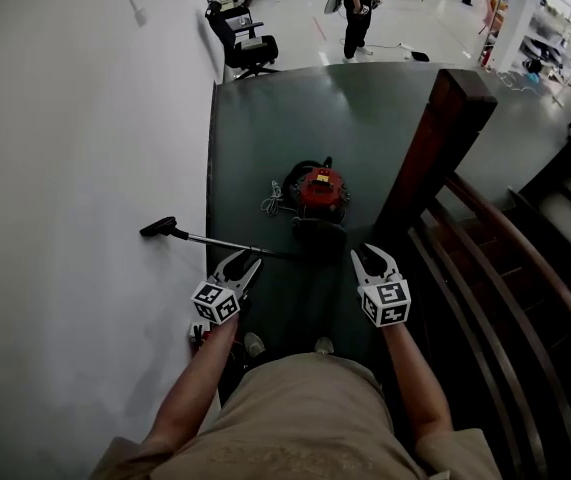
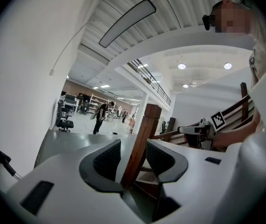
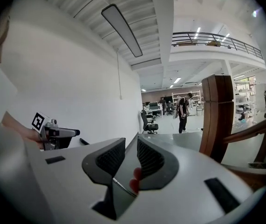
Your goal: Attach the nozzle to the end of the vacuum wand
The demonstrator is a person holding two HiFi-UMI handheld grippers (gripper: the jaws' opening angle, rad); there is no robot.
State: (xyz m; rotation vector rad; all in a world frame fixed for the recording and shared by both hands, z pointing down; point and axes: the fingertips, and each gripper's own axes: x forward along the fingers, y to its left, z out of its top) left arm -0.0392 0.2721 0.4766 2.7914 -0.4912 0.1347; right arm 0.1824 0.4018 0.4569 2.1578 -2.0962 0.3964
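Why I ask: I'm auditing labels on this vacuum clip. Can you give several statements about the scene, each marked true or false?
1. The red vacuum cleaner sits on the dark floor ahead of both grippers. True.
2. The left gripper grips the wand. False: its jaws stand apart and empty; the wand lies on the floor.
3. The black nozzle lies by the white wall. True.
4. The right gripper holds the nozzle. False: it is shut and empty.
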